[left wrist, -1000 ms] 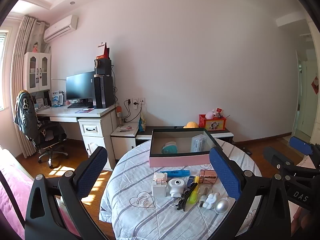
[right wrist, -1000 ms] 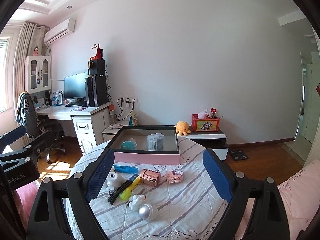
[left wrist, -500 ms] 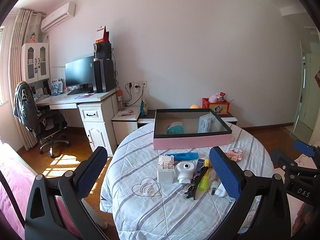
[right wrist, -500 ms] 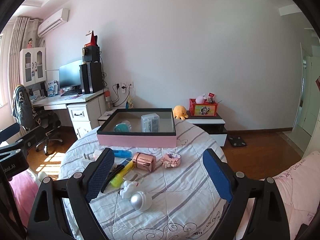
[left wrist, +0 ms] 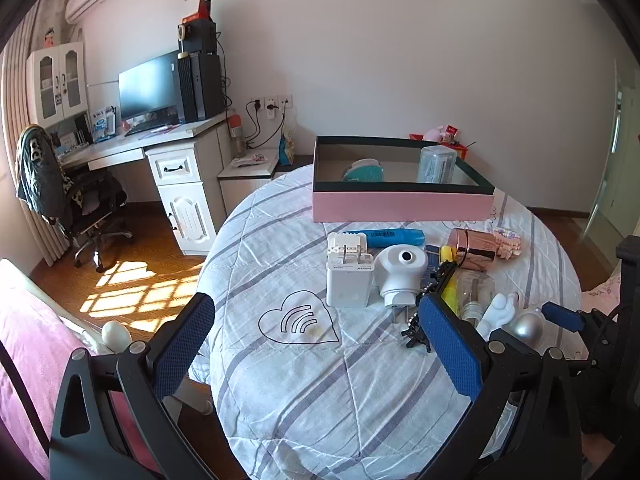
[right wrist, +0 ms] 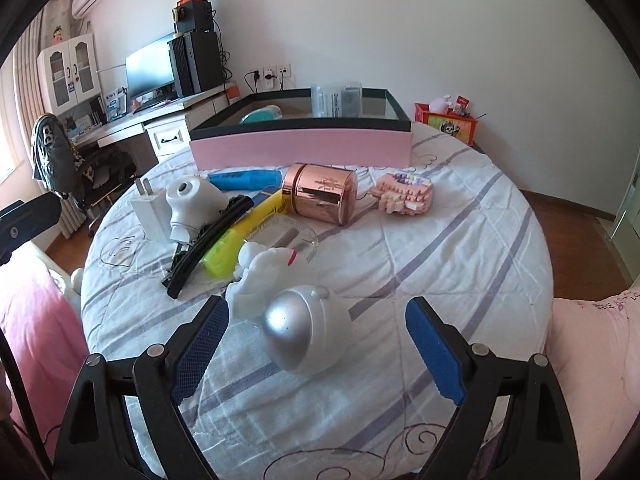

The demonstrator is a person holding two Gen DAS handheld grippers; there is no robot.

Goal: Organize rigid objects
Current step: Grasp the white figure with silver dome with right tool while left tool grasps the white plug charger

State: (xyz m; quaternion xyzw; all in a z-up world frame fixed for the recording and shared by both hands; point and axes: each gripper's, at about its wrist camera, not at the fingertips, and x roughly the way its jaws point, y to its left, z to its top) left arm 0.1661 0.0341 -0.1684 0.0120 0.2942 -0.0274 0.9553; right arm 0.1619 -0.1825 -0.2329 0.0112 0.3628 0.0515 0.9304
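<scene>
From the left wrist view, the left hand-held gripper (left wrist: 316,344) is spread wide with nothing between its blue pads. It hangs over the round counter with a white and grey striped cloth (left wrist: 320,380). Under it the cloth has a black heart drawing (left wrist: 298,319).

Past the heart stands a white square plug charger (left wrist: 349,282). Just beside it, on the right, is a white round plug-in device with a dark hole (left wrist: 400,270). Behind them lies a blue marker pen (left wrist: 390,237). To the right is a shiny rose-gold metal tin (left wrist: 474,245) on its side. A small pink block toy (left wrist: 508,242) lies next to the tin. A yellow marker pen (left wrist: 450,290) and a black hair clip (left wrist: 418,330) lie partly behind the right pad.

At the back of the counter is a long pink box with a dark rim (left wrist: 400,206). Inside it are a teal round thing (left wrist: 364,170) and a clear plastic case (left wrist: 436,164).

From the right wrist view, the right hand-held gripper (right wrist: 316,350) is also spread wide and holds nothing. A white and silver ball-shaped thing (right wrist: 306,330) sits between its blue pads. The pads do not touch it. A white bumpy toy figure (right wrist: 262,270) lies just behind the ball. Further back are the yellow pen, the black clip, the rose-gold tin and the pink block toy. The pink box is at the far side.
</scene>
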